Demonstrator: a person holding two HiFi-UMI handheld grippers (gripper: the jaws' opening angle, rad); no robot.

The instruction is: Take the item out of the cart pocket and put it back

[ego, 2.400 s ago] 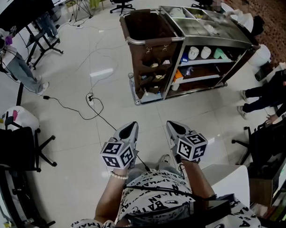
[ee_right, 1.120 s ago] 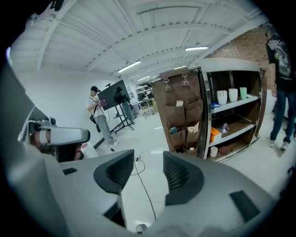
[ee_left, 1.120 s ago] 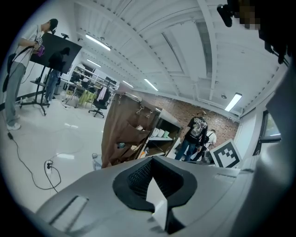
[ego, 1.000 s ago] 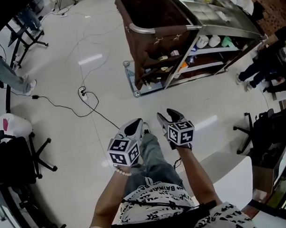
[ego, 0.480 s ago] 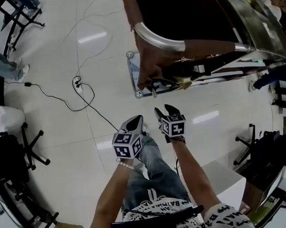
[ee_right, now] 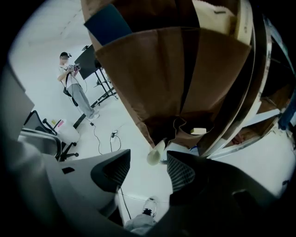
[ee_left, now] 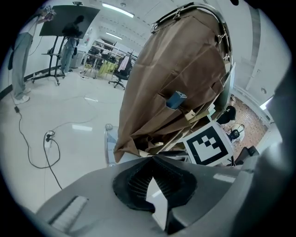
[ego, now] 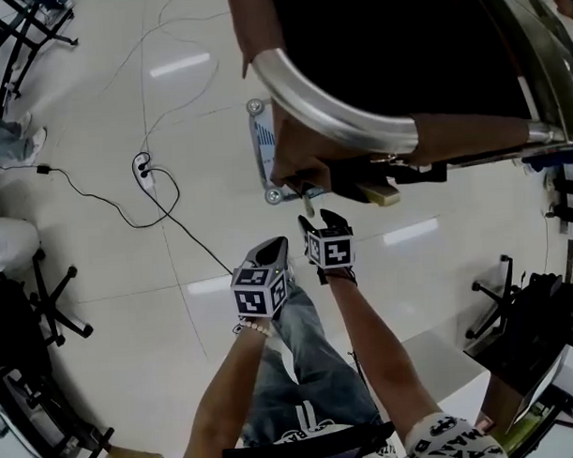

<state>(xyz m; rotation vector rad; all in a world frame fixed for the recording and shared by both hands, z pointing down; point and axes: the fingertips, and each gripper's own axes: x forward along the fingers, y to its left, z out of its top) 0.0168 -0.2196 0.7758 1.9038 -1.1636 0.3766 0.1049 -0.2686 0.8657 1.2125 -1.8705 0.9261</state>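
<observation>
Right gripper aimed at lowest cart pocket. Jaws just opened wide for pale tube, lined up between, ungripped. Left gripper closed tip-to-tip, empty, kept clear.

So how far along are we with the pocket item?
Nothing done yet: the pale tube sits in the cart pocket. In hand: right claw, jaws just opening, tube end between them, untouched. Idle: left claw, shut, empty. Remaining: grip, pull out, put back.

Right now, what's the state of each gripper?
Left gripper: fingers closed, holding nothing.
Right gripper: fingers open, just opened wider; pale item sticking from the cart pocket sits between them, not gripped.
</observation>
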